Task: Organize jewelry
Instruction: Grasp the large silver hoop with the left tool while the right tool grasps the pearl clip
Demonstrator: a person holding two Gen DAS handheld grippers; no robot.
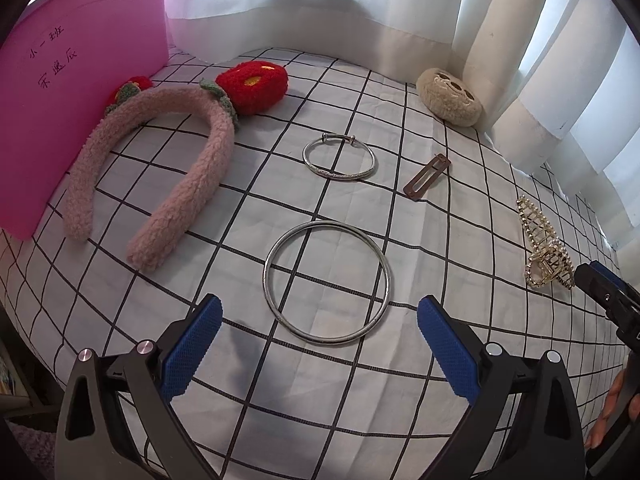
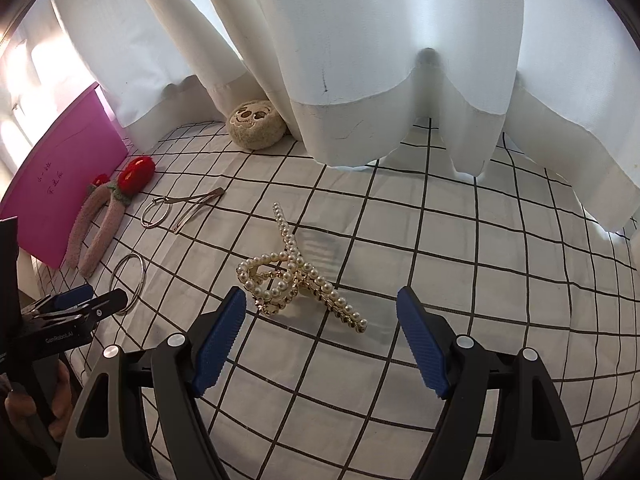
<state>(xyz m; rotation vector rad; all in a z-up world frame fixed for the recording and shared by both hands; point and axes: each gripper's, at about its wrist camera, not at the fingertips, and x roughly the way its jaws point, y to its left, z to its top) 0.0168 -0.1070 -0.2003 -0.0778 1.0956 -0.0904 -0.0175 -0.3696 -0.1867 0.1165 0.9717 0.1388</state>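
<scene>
Left claw (image 1: 318, 344) stands apart and empty above the checked cloth (image 1: 360, 400), the large silver bangle (image 1: 326, 282) lying flat just ahead of its pads. Right claw (image 2: 322, 332) likewise apart and empty, the pearl hair claw clip (image 2: 296, 276) just ahead. Farther back lie the smaller bangle (image 1: 339, 157), brown hair clip (image 1: 426, 177) and pink plush headband (image 1: 160, 176).

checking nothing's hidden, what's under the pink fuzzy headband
Only the black-grid white cloth shows under the pink fuzzy headband and inside its arch. Anything directly beneath its padded band is covered.
</scene>
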